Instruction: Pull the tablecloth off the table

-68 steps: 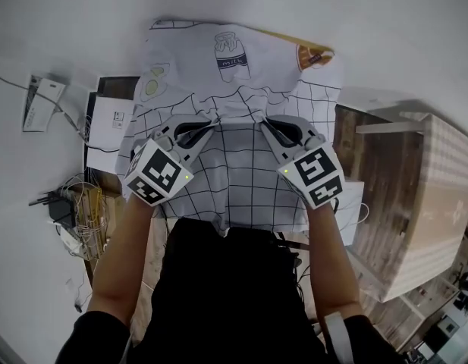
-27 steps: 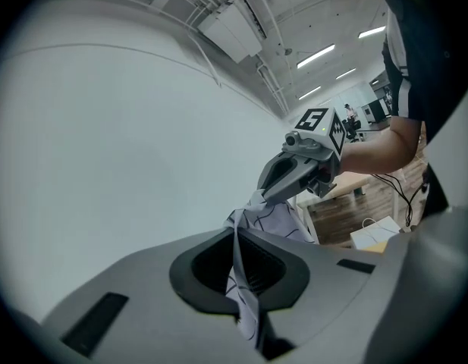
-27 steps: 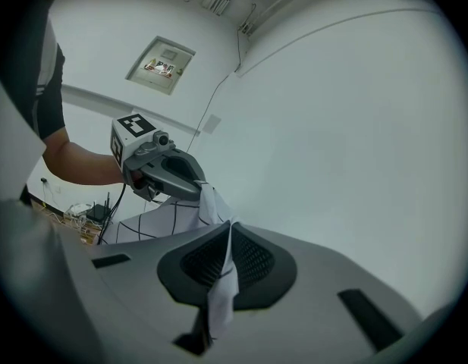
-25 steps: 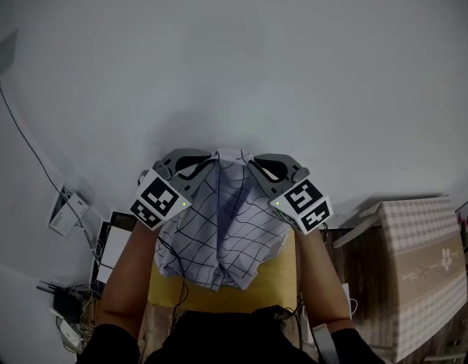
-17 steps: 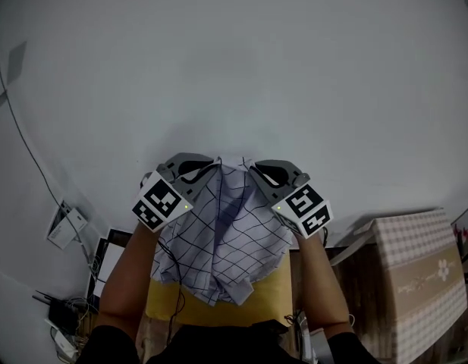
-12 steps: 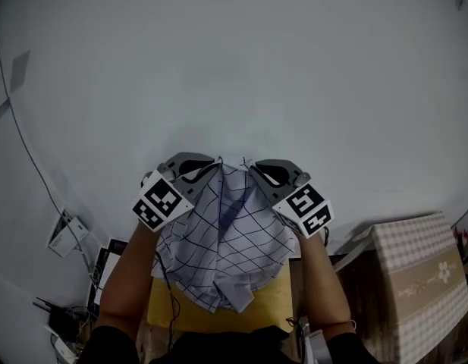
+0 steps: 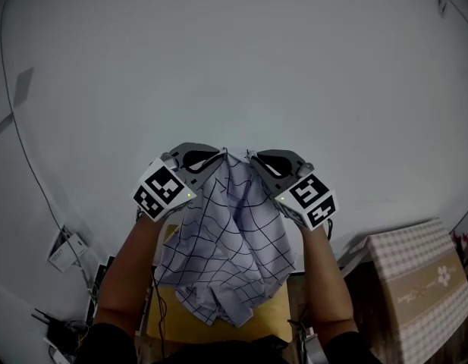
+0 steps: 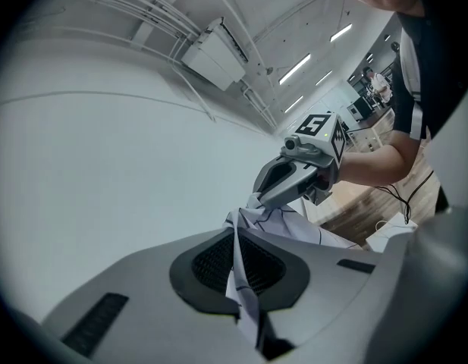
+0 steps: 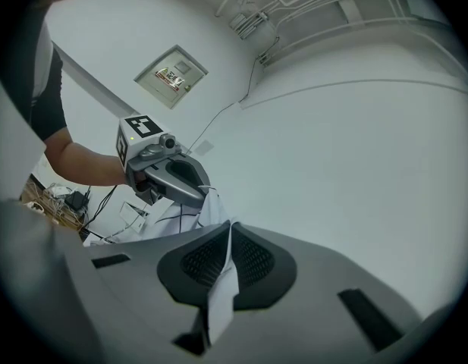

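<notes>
Tablecloth [image 7: 230,241], left gripper [image 7: 218,155], right gripper [image 7: 251,156] higher

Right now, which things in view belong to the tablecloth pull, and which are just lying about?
In the job: tablecloth, pinched by the shut left gripper and right gripper; yellow table below.
Lying about: checked box at right; white box on the floor at left.

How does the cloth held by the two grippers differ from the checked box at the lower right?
The tablecloth has wide dark grid lines on a pale ground; the box has fine beige checks. The tablecloth hangs crumpled; the box keeps flat sides. Both show a squared pattern.
</notes>
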Tool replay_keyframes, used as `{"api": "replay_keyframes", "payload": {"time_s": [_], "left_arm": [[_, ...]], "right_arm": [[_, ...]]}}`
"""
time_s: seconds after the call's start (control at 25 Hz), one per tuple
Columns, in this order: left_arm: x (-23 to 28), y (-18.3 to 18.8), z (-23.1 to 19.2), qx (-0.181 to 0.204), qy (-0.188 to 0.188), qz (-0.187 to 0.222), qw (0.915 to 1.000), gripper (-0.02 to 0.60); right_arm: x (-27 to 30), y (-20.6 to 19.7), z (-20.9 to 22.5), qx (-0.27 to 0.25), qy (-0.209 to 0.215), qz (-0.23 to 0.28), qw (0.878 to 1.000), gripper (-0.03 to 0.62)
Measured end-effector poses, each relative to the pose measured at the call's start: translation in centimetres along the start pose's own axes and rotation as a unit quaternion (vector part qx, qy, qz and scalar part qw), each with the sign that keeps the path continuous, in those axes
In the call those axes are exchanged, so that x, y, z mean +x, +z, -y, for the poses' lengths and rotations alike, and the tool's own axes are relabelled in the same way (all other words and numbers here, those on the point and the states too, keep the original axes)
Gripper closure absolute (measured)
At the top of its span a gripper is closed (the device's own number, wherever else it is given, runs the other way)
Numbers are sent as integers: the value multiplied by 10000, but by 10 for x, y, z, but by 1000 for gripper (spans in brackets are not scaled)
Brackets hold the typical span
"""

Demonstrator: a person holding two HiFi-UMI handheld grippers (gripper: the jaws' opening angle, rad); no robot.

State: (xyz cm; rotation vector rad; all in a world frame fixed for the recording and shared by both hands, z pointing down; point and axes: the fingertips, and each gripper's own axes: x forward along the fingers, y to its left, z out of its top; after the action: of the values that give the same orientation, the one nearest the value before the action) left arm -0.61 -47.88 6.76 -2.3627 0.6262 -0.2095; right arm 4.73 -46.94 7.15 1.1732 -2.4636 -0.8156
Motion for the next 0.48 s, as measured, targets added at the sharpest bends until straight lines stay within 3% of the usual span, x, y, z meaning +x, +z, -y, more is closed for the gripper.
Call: {"api": "replay_keyframes", "payload": {"time_s": [0.28,0.48], "left_arm": [[68,34,-50,-26,-99,39,9999,569],[68,66,-65,195,-65,201,9996,568]], "right_arm": [[10,8,85,11,-41,63,10000,571],[4,36,105,-60,-191,281,9994,571]]}}
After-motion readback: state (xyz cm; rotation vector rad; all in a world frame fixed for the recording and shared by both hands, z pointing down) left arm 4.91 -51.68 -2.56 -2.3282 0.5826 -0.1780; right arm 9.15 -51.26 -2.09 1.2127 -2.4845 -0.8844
